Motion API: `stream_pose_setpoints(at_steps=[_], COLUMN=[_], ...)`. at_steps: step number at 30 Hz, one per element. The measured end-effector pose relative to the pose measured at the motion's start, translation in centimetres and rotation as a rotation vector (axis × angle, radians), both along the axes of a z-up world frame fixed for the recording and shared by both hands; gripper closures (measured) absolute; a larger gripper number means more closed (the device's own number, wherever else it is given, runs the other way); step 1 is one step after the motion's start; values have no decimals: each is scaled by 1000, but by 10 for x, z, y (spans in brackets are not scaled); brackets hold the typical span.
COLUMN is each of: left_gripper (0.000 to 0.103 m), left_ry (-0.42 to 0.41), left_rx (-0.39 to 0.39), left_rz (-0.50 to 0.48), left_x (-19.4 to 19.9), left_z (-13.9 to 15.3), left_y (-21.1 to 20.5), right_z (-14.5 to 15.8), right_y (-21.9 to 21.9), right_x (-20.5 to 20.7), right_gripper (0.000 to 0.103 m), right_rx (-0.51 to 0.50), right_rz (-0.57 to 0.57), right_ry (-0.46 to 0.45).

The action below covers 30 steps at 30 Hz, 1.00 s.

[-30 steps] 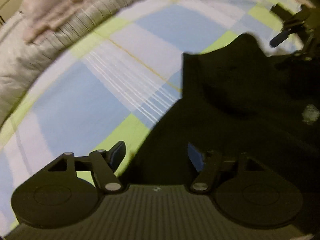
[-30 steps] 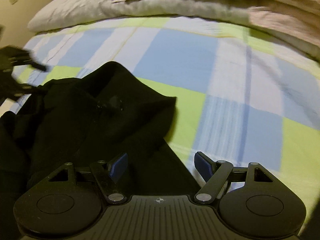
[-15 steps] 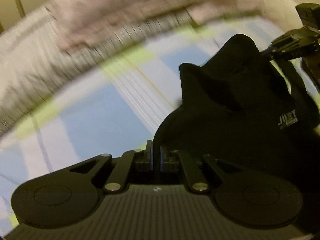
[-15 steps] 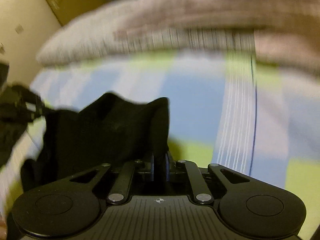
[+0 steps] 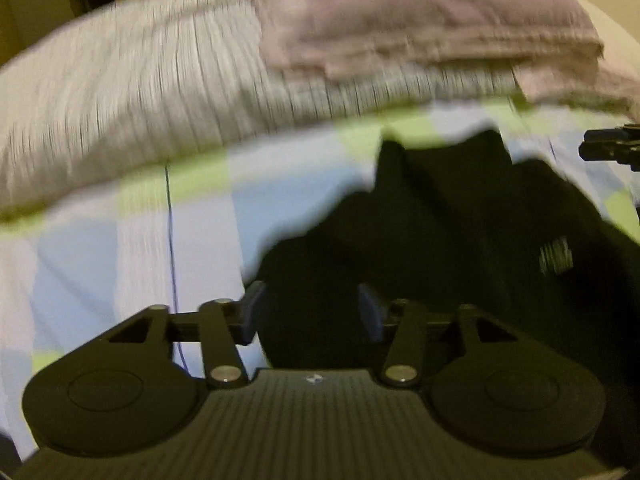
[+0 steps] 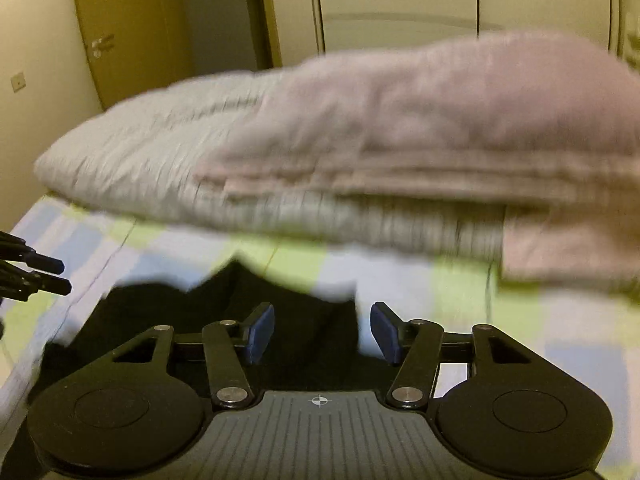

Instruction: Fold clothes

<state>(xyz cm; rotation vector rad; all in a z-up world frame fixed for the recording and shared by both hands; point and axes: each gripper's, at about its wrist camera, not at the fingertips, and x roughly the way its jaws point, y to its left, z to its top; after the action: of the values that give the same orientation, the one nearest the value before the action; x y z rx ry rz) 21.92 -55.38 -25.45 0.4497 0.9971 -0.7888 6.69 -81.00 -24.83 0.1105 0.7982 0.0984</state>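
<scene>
Both grippers' jaws have just been opening: the left gripper (image 5: 310,312) and right gripper (image 6: 322,332) stand half apart, gripping nothing. The black garment (image 5: 460,220) lies rumpled below them on the checked sheet (image 5: 100,260).

A garment (image 5: 460,220) lies on the bed sheet (image 5: 120,248), crumpled, with its far edge bunched into peaks. Behind it, across the head of the bed, lies a folded quilt (image 5: 140,92), and a folded blanket (image 5: 420,20) rests on the quilt's right part. The left tongs (image 5: 310,312) stand over the garment's near left part, the right tongs (image 6: 322,328) over its near right edge. Behind the bedding stand a door (image 6: 132,28) at left and a wardrobe (image 6: 400,4) to its right.
</scene>
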Motion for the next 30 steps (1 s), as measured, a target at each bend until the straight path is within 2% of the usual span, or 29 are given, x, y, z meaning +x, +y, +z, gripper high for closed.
stream_pose_setpoints(at_steps=[1,4,7,11,18,23,27,30], left_gripper=[47,46,45,41,38,38,34,34], left_ry=[16,48,47,-3,5,56,199,260], left_rx=[20,46,17,29,89,15,-114,-160], left_rz=[-6,5,69,96,250,331,361,347], left_x=[-11,-34,-39,-49,-66,-81,-92,-99], left_z=[-9,-32,-32,-22,-20,-6,-9,-22], left_y=[5,16,18,10,21,43,54,48], right_z=[-8,-33,-48,-60,-55,-46,-41,-42], right_y=[4,22,50,82,118,125,131,135], right_x=[-10,-49,-89,-129,-147,-146,-148,-148], right_gripper=[46,46,46,46,46,46,46,46], right_rx=[28,99,139,195,202,179,160,156], right_rz=[-9,-48,-58,-93,-83,-89,-87,-87], right_ry=[27,122,200,290,329,318,312,316])
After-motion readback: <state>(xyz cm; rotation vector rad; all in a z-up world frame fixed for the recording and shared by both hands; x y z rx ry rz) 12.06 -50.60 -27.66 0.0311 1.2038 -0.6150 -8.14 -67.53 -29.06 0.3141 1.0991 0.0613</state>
